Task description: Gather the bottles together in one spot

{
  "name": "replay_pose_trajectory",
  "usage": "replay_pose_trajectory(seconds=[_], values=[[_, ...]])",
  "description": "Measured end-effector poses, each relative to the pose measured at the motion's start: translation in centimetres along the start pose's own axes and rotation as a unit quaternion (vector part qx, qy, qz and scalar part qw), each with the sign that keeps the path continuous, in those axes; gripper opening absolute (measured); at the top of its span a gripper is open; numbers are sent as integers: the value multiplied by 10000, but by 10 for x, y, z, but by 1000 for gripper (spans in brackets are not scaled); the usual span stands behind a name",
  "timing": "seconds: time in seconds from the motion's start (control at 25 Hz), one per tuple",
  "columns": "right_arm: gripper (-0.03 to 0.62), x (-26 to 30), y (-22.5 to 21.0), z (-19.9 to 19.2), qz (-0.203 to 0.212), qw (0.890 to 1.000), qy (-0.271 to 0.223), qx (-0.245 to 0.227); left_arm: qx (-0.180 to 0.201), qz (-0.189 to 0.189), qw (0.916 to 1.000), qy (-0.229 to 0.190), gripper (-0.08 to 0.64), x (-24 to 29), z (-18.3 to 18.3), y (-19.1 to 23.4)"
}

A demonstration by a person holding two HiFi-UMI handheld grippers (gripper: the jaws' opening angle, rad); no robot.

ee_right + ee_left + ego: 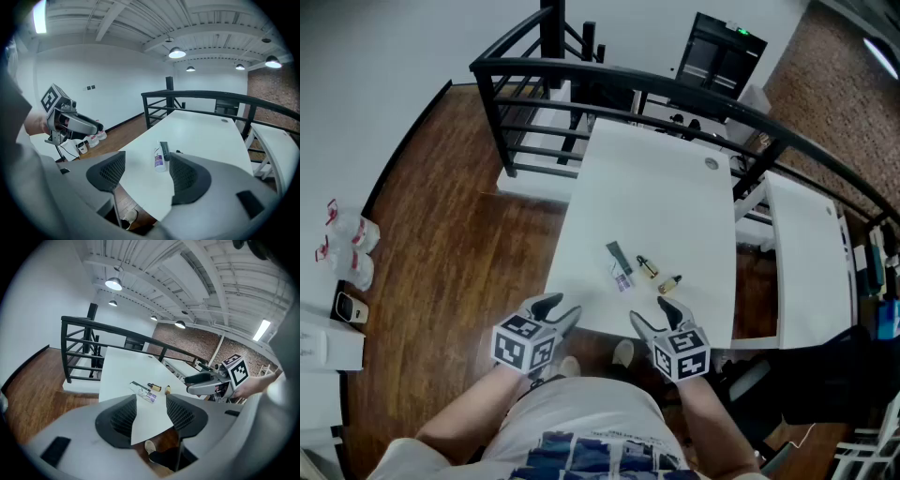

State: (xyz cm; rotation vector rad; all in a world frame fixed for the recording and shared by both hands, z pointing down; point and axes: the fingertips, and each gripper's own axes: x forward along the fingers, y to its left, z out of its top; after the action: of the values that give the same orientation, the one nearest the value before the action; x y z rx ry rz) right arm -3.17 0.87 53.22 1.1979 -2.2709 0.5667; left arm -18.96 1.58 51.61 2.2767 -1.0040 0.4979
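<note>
Jaws spread and empty on left gripper (558, 309) and right gripper (653, 315), poised at near edge of table (656, 178). Just beyond, lying slightly apart: small bottle (669, 281), amber bottle (648, 268), labelled bottle (622, 272). Straddle one body crosswise, close gently, avoid rolling.

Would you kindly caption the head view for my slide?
Left tool and right tool, both open, face three bottles on white table.
</note>
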Motion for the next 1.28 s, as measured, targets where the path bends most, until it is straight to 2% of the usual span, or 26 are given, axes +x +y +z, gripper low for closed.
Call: replay_pose_trajectory(seconds=[0.2,0.4,0.68,0.88,1.04,1.08,1.2,1.28], values=[[316,28,-15,-2,5,9998,146,-137,-1,-16,10000,82,175,18,6,5],[303,71,-27,-19,23,9984,492,-263,10,-49,9997,220,175,31,5,6],[302,116,-29,-30,101,9958,816,-411,-5,-17,9992,392,175,39,0,13],[264,141,-34,-42,179,9919,1157,-500,0,-34,9988,485,175,46,-2,12],[261,165,-38,-61,198,9868,1515,-537,17,-42,9984,567,175,48,-7,13],[240,169,-39,-64,192,9856,1585,-549,10,-44,9983,589,175,49,-9,14],[189,175,-45,-69,109,9845,1634,-628,-39,-42,9979,646,175,50,-16,16],[185,176,-45,-68,121,9849,1615,-607,-62,-25,9976,686,175,50,-19,18]])
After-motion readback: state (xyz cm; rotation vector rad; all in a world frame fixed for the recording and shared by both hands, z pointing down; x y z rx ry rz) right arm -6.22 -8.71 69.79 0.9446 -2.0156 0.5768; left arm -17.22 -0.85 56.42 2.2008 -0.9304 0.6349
